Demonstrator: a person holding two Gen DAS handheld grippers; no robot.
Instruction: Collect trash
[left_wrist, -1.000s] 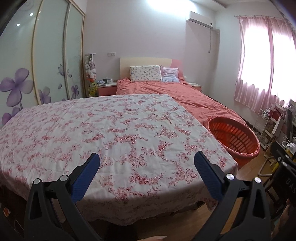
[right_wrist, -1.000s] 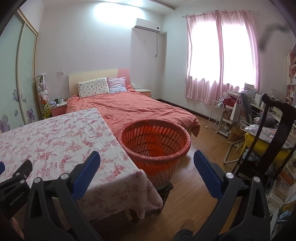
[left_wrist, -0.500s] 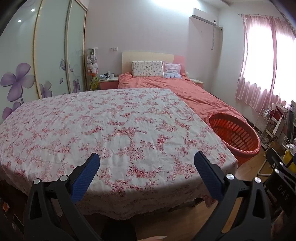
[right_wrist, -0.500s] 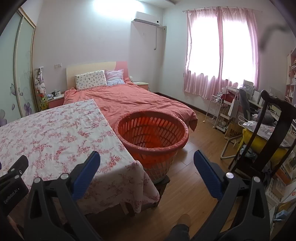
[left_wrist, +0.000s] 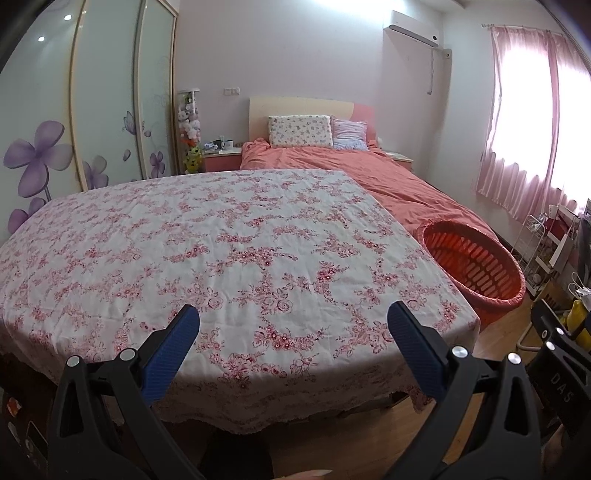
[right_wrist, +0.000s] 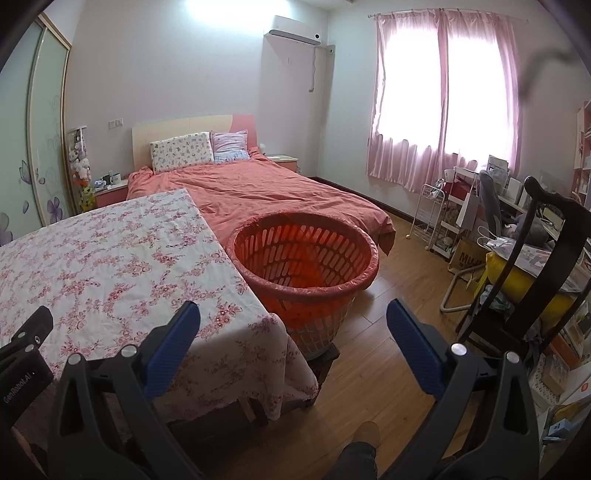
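Right wrist view showed the right hand-held gripper (right_wrist: 293, 314) spread and empty, the basket (right_wrist: 303, 258) just ahead, beside the table (right_wrist: 92, 258). Left hand-held gripper (left_wrist: 293, 321), also spread, hung over the tablecloth, basket (left_wrist: 476, 266) farther right. No trash showed anywhere; the basket's bottom was hard to make out.

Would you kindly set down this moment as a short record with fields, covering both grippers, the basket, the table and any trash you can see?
left gripper: open, holding nothing, above the near edge of the table
right gripper: open, holding nothing, facing the basket
basket: orange, lined with a thin bag, upright beside the table's right corner
table: covered by a floral cloth, nothing seen lying on it
trash: none visible on the table or in the basket
bed: behind table and basket
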